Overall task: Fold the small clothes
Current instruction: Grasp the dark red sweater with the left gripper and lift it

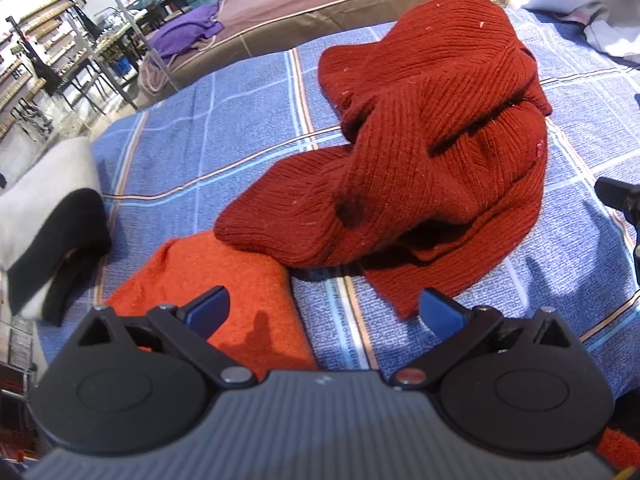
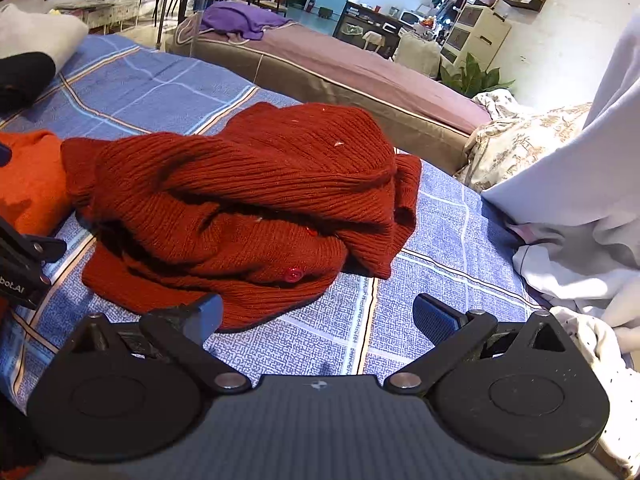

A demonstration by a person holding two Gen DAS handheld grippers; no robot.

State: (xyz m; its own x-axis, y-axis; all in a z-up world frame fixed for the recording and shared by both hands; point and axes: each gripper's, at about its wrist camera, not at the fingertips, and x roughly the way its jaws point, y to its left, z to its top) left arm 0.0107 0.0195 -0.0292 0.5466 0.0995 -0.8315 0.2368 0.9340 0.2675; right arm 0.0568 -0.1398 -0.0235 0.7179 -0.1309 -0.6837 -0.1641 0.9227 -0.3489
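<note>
A dark red ribbed knit cardigan (image 1: pixel 432 148) lies crumpled in a heap on the blue plaid bedsheet (image 1: pixel 224 136). It also shows in the right wrist view (image 2: pixel 248 200), with a red button (image 2: pixel 295 275) near its front hem. My left gripper (image 1: pixel 324 314) is open and empty, held just short of the heap, over an orange knit garment (image 1: pixel 224 280). My right gripper (image 2: pixel 318 318) is open and empty, close to the cardigan's front hem. The orange garment (image 2: pixel 28 176) lies at the left of the right wrist view.
A folded white and black garment (image 1: pixel 48 216) lies at the sheet's left edge. White clothes (image 2: pixel 580 216) are piled at the right. A purple garment (image 2: pixel 240 20) lies on a brown mattress (image 2: pixel 360 76) behind. Shelves and chairs stand further back.
</note>
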